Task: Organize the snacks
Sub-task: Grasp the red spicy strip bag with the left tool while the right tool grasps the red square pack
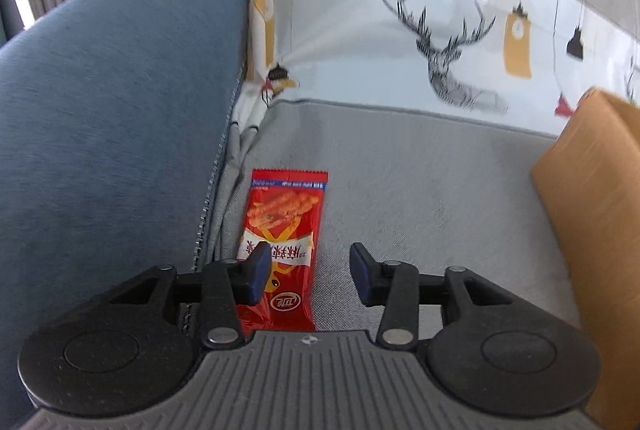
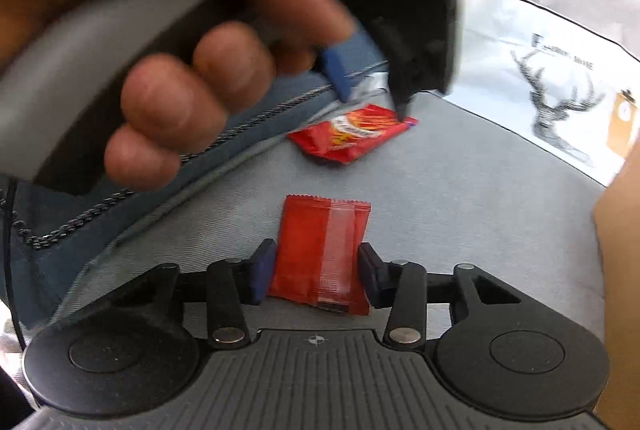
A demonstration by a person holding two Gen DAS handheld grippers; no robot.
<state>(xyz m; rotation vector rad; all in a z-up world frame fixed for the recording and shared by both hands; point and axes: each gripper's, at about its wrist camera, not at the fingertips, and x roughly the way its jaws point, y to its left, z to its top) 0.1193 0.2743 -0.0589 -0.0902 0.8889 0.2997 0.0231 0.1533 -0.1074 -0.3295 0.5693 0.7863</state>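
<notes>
Left gripper (image 1: 306, 270): jaws apart, hovering over a red snack packet (image 1: 282, 250) that lies flat on the grey sofa seat (image 1: 420, 190), at its left edge beside the blue armrest (image 1: 112, 90). Right gripper (image 2: 316, 272): jaws astride a second packet (image 2: 320, 254), seam side up, mid-seat; whether they pinch it cannot be told. Cardboard box (image 1: 592, 190) at the seat's right edge. The packets look light, thin, crinkly and slippery; best pinched across the narrow width, near mid-length.
</notes>
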